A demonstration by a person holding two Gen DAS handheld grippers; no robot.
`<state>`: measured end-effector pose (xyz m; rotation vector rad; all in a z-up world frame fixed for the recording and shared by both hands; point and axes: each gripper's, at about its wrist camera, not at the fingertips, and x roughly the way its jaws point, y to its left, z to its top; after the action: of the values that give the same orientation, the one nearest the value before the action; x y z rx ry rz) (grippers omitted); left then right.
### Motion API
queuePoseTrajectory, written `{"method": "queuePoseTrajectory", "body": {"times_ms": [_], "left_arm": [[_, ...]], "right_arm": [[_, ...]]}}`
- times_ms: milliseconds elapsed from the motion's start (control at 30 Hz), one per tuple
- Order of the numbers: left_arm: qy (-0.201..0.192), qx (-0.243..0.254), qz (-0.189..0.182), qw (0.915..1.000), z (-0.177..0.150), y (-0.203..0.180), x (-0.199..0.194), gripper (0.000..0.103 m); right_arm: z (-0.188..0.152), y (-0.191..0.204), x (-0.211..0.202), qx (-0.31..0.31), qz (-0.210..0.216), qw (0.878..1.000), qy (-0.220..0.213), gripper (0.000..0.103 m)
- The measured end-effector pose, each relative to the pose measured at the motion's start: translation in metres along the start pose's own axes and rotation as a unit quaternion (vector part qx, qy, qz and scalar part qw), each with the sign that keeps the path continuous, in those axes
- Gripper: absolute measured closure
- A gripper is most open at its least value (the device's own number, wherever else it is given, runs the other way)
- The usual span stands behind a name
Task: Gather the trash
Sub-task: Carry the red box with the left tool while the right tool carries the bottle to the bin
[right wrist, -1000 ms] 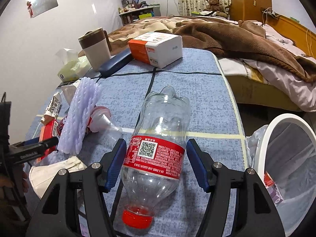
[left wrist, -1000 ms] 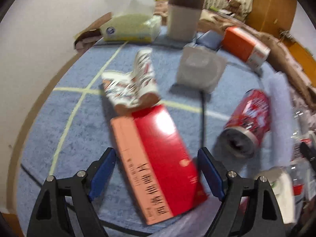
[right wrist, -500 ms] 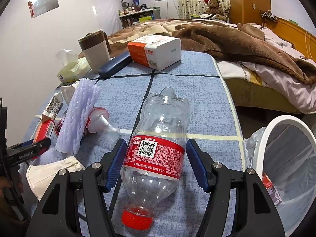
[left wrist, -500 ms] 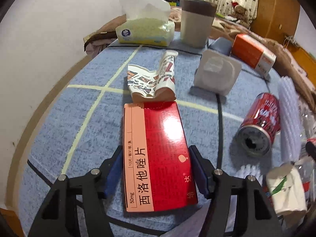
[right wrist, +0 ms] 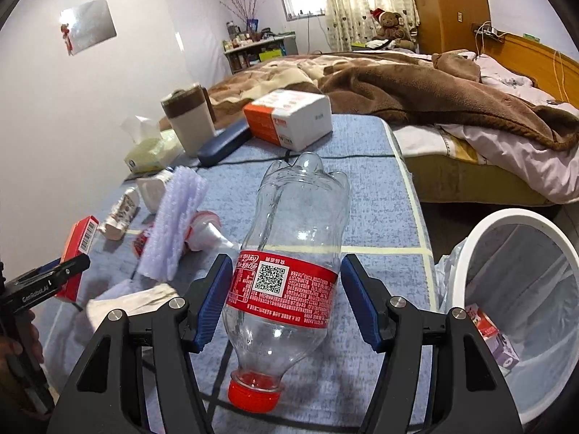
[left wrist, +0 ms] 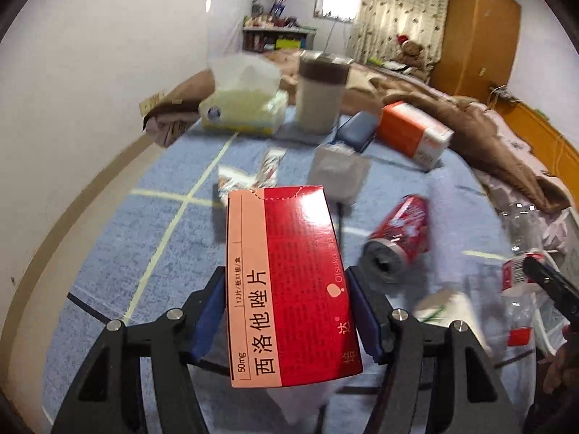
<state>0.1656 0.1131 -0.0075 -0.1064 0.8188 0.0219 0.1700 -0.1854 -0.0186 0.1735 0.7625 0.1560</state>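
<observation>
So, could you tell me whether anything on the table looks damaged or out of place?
Yes: a red soda can lies on its side on the blue table, and a crumpled, torn paper wrapper lies beyond the red box.

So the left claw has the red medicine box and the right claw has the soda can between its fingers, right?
Not quite. The right wrist view shows the right claw around a clear plastic bottle, not the soda can. The left claw does hold the red medicine box.
</observation>
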Motion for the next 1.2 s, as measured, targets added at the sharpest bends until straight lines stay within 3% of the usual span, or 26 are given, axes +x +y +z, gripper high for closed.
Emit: {"method": "queuePoseTrajectory", "body": {"times_ms": [233,567,900,1200], "left_arm": [[-0.039,0.031,-0.032,0.9982,0.007,-0.034,-0.032,0.037],[-0.060,0.097,-0.087,0.9897,0.003,-0.107,-0.053,0.037],[-0.067,0.151,-0.147,0.9752,-0.006,-0.180,-0.067,0.037],[-0.054,0.197,-0.205,0.9572,-0.016,-0.249,-0.064,0.037]], "right_arm": [[-0.002,-0.008,-0.028,0.008,0.001,1.000,-0.022,0.039],[-0.007,-0.042,-0.068,0.031,-0.028,0.998,-0.052,0.039],[-0.011,-0.078,-0.097,0.054,-0.070,0.993,-0.078,0.039],[-0.016,-0.122,-0.108,0.083,-0.110,0.987,-0.083,0.039]]}}
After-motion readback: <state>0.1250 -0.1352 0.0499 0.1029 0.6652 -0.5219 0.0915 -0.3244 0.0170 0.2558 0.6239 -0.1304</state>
